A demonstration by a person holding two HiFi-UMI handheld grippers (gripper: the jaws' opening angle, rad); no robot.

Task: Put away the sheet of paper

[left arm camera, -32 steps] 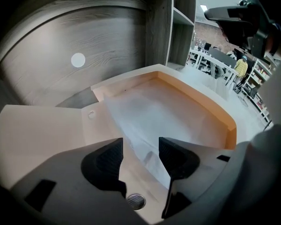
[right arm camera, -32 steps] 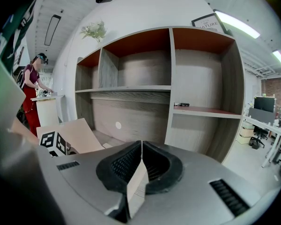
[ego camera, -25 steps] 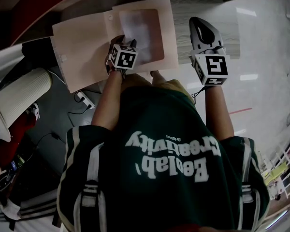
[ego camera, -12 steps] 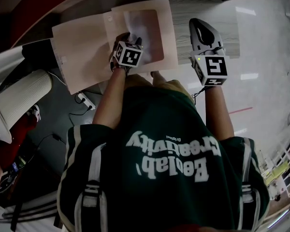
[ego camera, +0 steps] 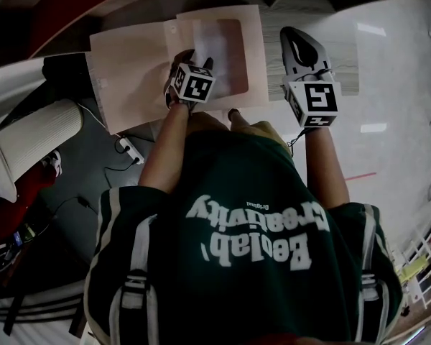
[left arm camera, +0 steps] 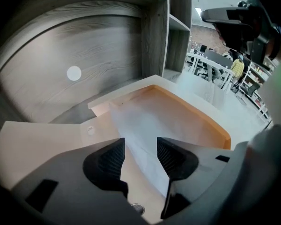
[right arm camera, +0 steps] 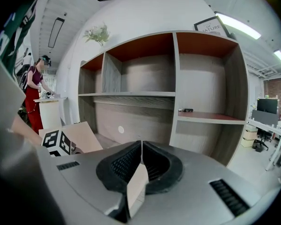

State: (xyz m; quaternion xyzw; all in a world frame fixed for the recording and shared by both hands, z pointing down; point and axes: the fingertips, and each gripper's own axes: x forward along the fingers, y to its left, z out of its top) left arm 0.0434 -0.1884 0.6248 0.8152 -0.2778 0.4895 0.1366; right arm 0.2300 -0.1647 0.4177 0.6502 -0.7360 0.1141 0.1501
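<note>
Peach-coloured folder (ego camera: 129,70) is lying open on the grey wood-grain surface (ego camera: 345,67), and the sheet of paper (ego camera: 219,45) is resting flat on its right half, inside the folder's edges. You are holding the left gripper (ego camera: 195,57) over that sheet, pointing steeply down. Its jaws are standing spread and have just been opening a little further; the paper is showing in the gap below them, and the pads are not pressing on it. You are holding the right gripper (ego camera: 302,45) beside the folder's right edge, apart from it, facing the shelf unit (right arm camera: 178,78). Its jaws are pressed together at the tips, pinching a pale slip (right arm camera: 136,186) whose nature I cannot tell.
</note>
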